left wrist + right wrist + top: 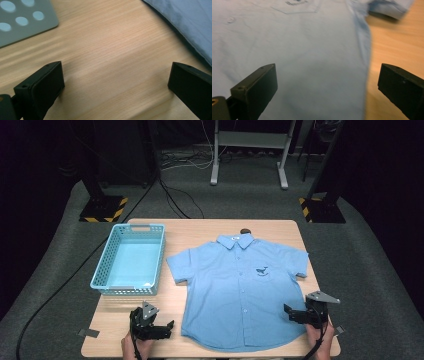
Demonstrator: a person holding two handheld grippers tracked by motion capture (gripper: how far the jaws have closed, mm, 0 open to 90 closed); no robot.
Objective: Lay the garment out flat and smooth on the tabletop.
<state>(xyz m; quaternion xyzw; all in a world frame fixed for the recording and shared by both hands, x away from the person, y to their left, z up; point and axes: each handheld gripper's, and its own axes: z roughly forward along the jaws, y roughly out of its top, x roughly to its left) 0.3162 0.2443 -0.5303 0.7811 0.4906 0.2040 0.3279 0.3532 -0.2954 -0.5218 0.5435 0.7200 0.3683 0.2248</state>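
- The light blue shirt [243,290] is lying flat and face up on the table [200,227], collar toward the far edge, hem reaching almost to the near edge; the likely job is folding it or moving it into the blue basket [131,258] sitting toward the table's left edge.
- The right gripper [295,314] is hovering at the shirt's right side near the near-right corner, jaws spread wide and holding nothing; in the right gripper view [325,82] the jaws are straddling the side seam, one over cloth, one over bare wood.
- Risk: if it is closing from this stance, it may be pinching only the top layer, so the front would lift while the back stays down and the shirt bunches.
- The left gripper [159,327] is waiting over bare wood toward the near-left corner, just beside the hem, jaws also wide apart and empty; in the left gripper view [116,82] the shirt [182,22] is lying off to one side, outside the gap.
- Risk: closing here would be catching nothing, so it needs shifting toward the cloth first.
- Risk: with one side gripped before the other, the shirt could be dragging askew, and its hem could be slipping over the near edge.
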